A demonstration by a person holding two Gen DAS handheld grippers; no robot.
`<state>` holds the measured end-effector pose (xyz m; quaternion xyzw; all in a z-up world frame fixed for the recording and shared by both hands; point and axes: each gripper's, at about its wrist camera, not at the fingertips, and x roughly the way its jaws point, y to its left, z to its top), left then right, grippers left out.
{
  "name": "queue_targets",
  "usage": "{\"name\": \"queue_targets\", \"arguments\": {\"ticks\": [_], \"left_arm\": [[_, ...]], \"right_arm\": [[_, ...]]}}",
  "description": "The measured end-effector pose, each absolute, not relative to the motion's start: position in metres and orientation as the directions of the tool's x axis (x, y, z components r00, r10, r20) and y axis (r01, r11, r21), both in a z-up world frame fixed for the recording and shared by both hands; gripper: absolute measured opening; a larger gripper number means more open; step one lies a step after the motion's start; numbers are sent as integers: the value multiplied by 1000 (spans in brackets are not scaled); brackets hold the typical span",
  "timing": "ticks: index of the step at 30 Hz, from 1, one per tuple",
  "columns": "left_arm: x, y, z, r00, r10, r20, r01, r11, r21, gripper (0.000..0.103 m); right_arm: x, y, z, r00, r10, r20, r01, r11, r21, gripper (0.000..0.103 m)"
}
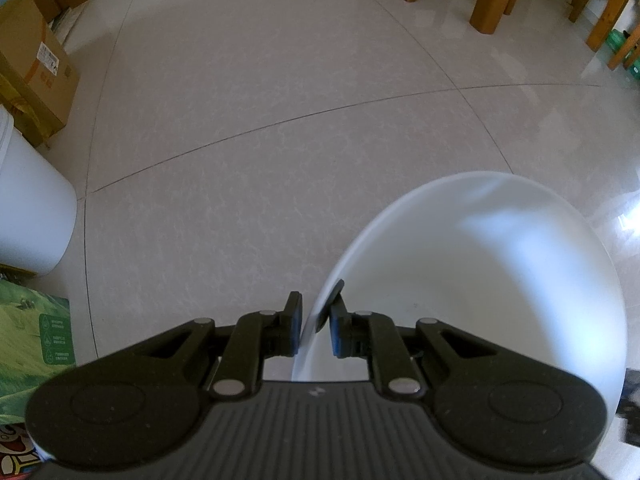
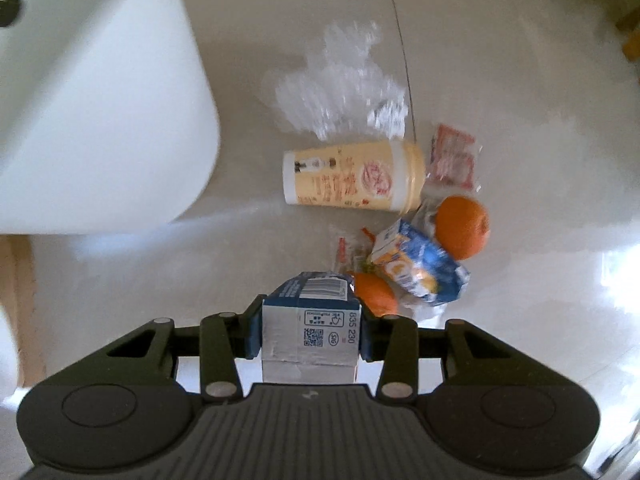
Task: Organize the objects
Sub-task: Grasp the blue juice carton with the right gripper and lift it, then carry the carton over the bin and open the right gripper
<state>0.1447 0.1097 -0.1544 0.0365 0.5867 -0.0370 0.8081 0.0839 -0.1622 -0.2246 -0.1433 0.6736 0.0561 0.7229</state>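
Both tools clamp: left tool on basin rim, right tool on carton.

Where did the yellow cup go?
In the right wrist view, the yellow cup lies on its side on the floor, ahead of the right gripper, between the clear plastic bag and the oranges.

Carton nearest, between the right gripper's fingers, orange just beyond to its right, crumpled carton and second orange farther right, cup lying on its side beyond them, plastic wrap farthest, basin at left.
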Motion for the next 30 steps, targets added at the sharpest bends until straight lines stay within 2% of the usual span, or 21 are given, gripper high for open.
{"name": "queue_targets", "arguments": {"ticks": [8, 12, 17, 24, 27, 30], "left_arm": [[146, 109, -154, 304, -16, -953, 104, 994, 16, 12], [146, 109, -154, 302, -16, -953, 107, 994, 17, 12], [147, 108, -154, 301, -14, -954, 110, 994, 20, 12], [148, 107, -154, 296, -14, -955, 111, 994, 20, 12], [149, 107, -154, 295, -12, -955, 112, 993, 22, 12], [149, 107, -154, 296, -12, -955, 110, 994, 21, 12]], "right_arm": [[88, -125, -95, 151, 1, -989, -395, 917, -60, 48], [91, -93, -58, 171, 73, -983, -469, 883, -16, 48], [97, -52, -46, 192, 133, -972, -546, 838, 7, 48], [111, -9, -62, 201, 166, -965, -593, 805, 15, 49], [113, -4, -67, 218, 160, -963, -597, 802, -2, 68], [114, -1, -69, 226, 163, -960, -608, 794, -8, 71]]}}
